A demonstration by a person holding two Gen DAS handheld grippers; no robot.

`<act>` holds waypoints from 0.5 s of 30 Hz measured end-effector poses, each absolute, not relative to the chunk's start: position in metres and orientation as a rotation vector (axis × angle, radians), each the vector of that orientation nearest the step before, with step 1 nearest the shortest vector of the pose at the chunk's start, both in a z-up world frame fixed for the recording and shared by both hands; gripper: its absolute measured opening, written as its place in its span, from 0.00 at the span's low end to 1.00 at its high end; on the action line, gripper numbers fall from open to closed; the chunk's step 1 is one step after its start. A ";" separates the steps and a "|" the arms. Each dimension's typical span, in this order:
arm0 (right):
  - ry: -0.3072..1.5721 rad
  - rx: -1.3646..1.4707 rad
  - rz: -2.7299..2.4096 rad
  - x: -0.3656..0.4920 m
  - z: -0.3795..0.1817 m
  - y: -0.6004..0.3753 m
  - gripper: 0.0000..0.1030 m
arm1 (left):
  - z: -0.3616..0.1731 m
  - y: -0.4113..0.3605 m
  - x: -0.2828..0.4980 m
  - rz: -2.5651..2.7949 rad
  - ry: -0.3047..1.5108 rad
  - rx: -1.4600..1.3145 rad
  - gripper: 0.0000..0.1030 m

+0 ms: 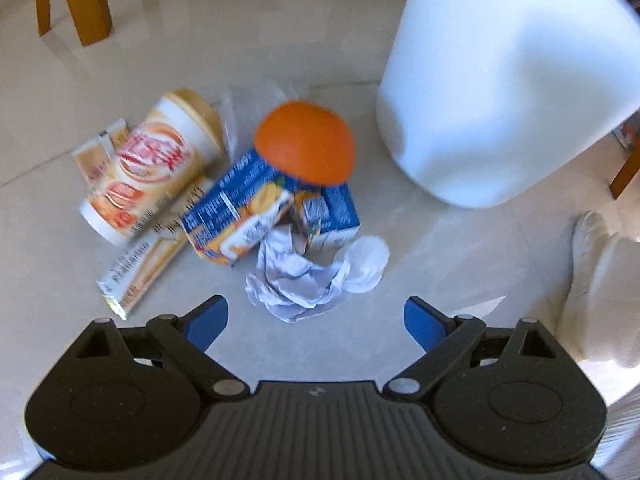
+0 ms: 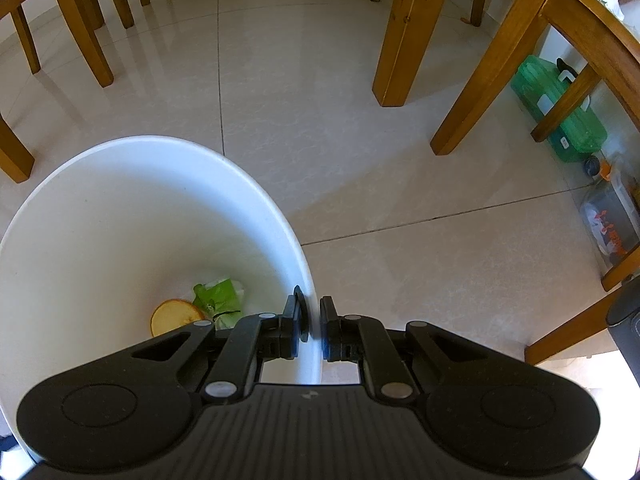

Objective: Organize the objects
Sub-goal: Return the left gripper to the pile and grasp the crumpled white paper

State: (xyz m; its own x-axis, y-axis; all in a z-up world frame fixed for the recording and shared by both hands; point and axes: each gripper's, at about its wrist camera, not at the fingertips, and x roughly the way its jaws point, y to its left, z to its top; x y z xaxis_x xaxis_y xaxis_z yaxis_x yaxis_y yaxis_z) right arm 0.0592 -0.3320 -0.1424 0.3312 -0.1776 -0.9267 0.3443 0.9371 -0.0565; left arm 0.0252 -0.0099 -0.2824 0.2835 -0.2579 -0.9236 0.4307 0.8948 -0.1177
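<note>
In the left wrist view a pile of litter lies on the tiled floor: an orange (image 1: 305, 142) on a blue juice carton (image 1: 256, 208), a milk-tea cup (image 1: 156, 168) on its side, a long sachet (image 1: 148, 264), crumpled paper (image 1: 296, 280) and a small white cup (image 1: 366, 264). My left gripper (image 1: 316, 322) is open and empty, just short of the paper. A white bin (image 1: 508, 80) stands at right. In the right wrist view my right gripper (image 2: 314, 322) is shut on the rim of the white bin (image 2: 152, 220), which holds an orange slice (image 2: 174, 316) and a green wrapper (image 2: 220, 296).
Wooden chair and table legs (image 2: 404, 32) stand around the floor. A green plastic box (image 2: 560, 112) and a clear container (image 2: 608, 224) sit at far right under the table. A person's white-socked foot (image 1: 596, 280) is to the right of the litter.
</note>
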 end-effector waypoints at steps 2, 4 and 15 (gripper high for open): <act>1.187 0.159 -0.344 0.060 -0.142 -0.332 0.12 | -0.296 -0.011 0.024 -0.465 1.187 0.210 0.92; 1.188 0.162 -0.346 0.061 -0.142 -0.333 0.12 | -0.308 -0.013 0.025 -0.474 1.189 0.261 0.91; 1.190 0.165 -0.348 0.062 -0.142 -0.334 0.12 | -0.333 -0.017 0.043 -0.552 1.198 0.289 0.80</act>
